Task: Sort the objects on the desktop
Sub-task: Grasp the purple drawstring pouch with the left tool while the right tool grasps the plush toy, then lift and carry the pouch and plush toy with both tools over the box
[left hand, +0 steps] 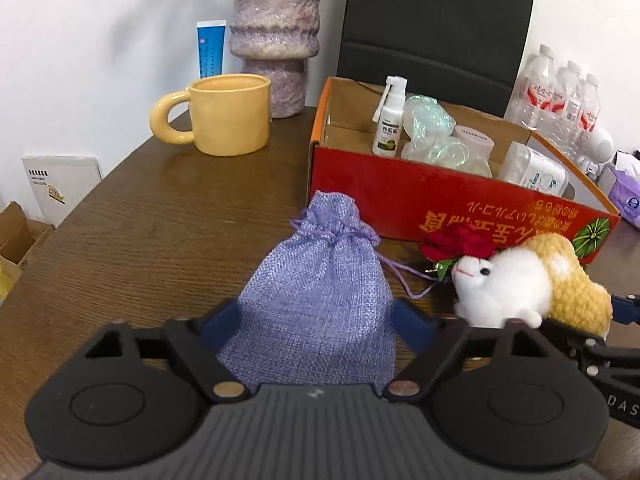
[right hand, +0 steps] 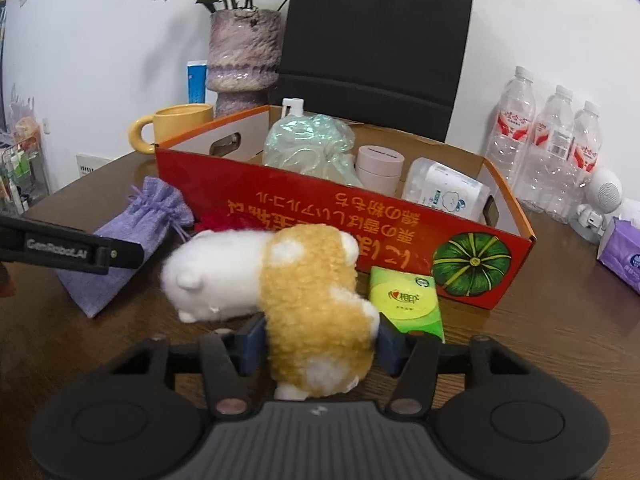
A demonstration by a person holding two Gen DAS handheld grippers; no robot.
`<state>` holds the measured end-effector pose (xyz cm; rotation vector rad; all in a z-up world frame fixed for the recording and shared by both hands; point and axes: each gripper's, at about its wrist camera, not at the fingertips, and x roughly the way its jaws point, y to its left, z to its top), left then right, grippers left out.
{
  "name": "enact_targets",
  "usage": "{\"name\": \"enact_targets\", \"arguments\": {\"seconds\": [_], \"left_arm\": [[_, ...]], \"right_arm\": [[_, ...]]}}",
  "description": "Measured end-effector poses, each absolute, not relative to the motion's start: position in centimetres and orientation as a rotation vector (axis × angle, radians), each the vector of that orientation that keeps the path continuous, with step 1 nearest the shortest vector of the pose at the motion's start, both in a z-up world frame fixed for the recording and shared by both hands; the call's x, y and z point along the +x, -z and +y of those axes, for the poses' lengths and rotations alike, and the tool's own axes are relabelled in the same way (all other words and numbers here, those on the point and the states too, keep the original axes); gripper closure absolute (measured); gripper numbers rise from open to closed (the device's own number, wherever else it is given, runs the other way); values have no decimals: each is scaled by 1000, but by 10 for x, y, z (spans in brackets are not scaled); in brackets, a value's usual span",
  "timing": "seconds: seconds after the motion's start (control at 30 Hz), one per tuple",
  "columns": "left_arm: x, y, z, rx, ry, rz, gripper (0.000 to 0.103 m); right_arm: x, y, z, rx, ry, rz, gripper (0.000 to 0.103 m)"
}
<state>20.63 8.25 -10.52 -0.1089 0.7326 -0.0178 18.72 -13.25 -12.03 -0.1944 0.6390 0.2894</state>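
A lilac drawstring pouch (left hand: 316, 280) lies on the brown table (left hand: 160, 240). My left gripper (left hand: 316, 320) has its blue pads against both sides of the pouch's lower half. To its right lies a white and tan plush toy (right hand: 304, 280) on its side, head pointing left. My right gripper (right hand: 320, 340) is shut on the toy's tan rear end. A red artificial rose (left hand: 460, 242) lies between the pouch and the toy. The red cardboard box (right hand: 280, 208) stands just behind them. A green tissue pack (right hand: 404, 300) lies against the box front.
The box holds a spray bottle (left hand: 390, 120), an iridescent bag (right hand: 312, 148), a pale jar (right hand: 380, 168) and a cotton-swab tub (right hand: 444, 192). A yellow mug (left hand: 228, 114) and a vase (left hand: 276, 36) stand back left; water bottles (right hand: 552, 148) and a purple tissue pack (right hand: 620, 256) lie to the right.
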Motion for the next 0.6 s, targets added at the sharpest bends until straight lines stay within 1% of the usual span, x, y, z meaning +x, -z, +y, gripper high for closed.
{"name": "enact_targets", "arguments": {"seconds": [0.07, 0.13, 0.17, 0.23, 0.27, 0.6], "left_arm": [[204, 104, 85, -134, 45, 729, 71], [202, 102, 87, -160, 73, 725, 88], [200, 101, 88, -174, 88, 723, 92], [196, 98, 90, -177, 79, 700, 97], [194, 97, 91, -178, 73, 688, 97], [174, 83, 92, -179, 98, 622, 98]], "right_arm": [[186, 118, -133, -180, -335, 653, 53], [185, 114, -138, -131, -367, 671, 55], [184, 111, -140, -114, -375, 671, 56], [180, 107, -142, -99, -371, 660, 57], [178, 106, -143, -95, -366, 655, 57], [161, 97, -154, -44, -355, 617, 58]]}}
